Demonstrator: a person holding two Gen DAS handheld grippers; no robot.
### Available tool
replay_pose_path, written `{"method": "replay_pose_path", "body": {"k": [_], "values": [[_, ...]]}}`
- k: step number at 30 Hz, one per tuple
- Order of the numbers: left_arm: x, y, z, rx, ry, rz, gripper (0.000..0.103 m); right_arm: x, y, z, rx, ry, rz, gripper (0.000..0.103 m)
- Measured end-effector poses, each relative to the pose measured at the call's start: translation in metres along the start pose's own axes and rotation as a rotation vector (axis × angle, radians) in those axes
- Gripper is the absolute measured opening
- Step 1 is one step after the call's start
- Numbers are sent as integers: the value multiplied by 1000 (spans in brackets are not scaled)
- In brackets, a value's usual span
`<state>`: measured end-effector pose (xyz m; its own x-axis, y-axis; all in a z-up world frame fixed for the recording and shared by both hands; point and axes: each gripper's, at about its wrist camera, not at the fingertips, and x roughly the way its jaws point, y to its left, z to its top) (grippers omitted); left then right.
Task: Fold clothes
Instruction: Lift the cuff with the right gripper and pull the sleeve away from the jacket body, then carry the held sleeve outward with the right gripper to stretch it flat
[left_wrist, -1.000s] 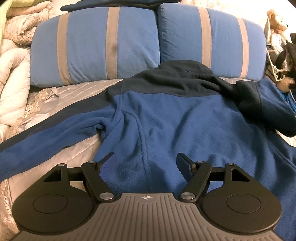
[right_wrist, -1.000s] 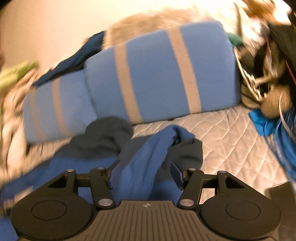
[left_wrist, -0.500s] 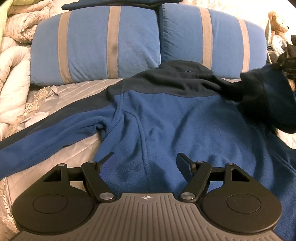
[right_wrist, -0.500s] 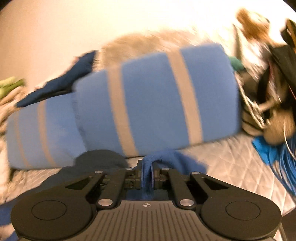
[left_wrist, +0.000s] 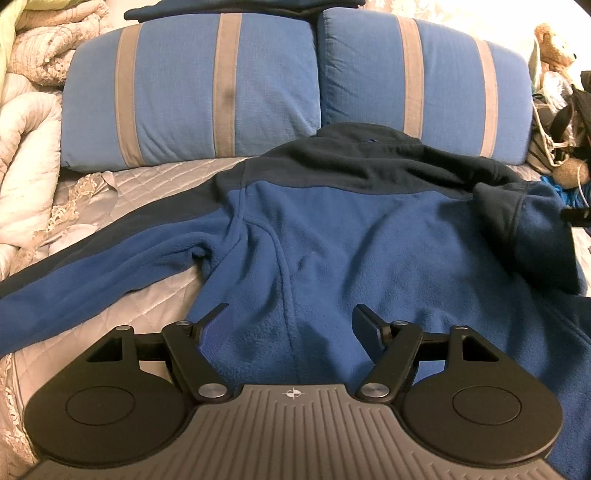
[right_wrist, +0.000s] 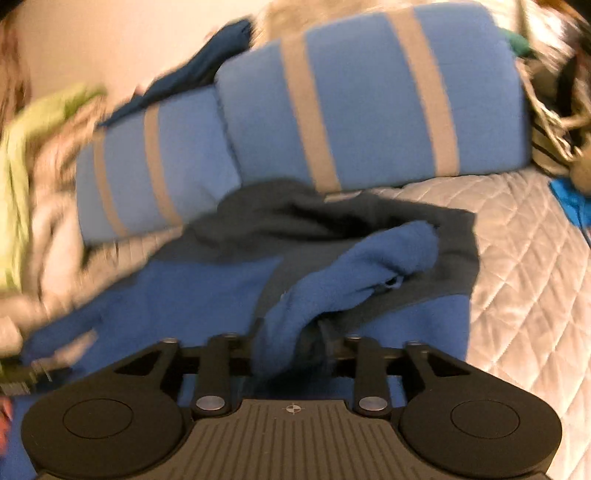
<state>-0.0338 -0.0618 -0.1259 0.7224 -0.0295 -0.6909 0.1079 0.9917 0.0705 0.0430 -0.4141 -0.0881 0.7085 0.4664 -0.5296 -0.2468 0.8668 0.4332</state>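
Two-tone fleece jacket, royal blue body with dark navy yoke and collar (left_wrist: 332, 221), lies flat on the grey quilted bedspread (left_wrist: 147, 177), collar toward the two blue pillows with tan stripes (left_wrist: 192, 92) at the head edge of the bed.

Left wrist view: left gripper (left_wrist: 291, 321) hovers over the jacket's lower body, fingers spread wide, nothing between them, pads (left_wrist: 212, 326) clear of the fleece. One sleeve (left_wrist: 92, 280) runs out straight toward the left edge of the bed. The other sleeve (left_wrist: 524, 229) is doubled back over the shoulder area. Only this view shows the cream ruffled comforter (left_wrist: 26, 147) piled at the left edge and the tan teddy bear (left_wrist: 554, 40) in the far right corner.

Right wrist view, motion-blurred: right gripper (right_wrist: 291, 347) sits at the folded-back sleeve (right_wrist: 354, 273). Its jaws have just been opening; they stand partly apart with the blue sleeve fabric bunched between them, and whether the pads still press it I cannot tell. Only this view shows the bare quilt beside the jacket toward the right edge of the bed (right_wrist: 524, 258), plus a lime-green cloth (right_wrist: 22, 155) at the left.
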Motion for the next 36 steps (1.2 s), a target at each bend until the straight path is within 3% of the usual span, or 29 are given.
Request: {"method": "replay_pose_path", "body": {"k": [3,6,12,28,36], "values": [[0,0,0,1,0,0,71,-7,-28,9,158,-60,21,40],[1,0,0,0,1,-2,71,-4,-57,10,304,-104,-16,40],[1,2,1,-6,8,-5,71,25,-100,8,560,-125,-5,40],[3,1,1,-12,21,-7,71,93,-128,10,715,-109,74,47],[3,0,1,-10,23,-3,71,111,-145,9,789,-130,197,54]]}}
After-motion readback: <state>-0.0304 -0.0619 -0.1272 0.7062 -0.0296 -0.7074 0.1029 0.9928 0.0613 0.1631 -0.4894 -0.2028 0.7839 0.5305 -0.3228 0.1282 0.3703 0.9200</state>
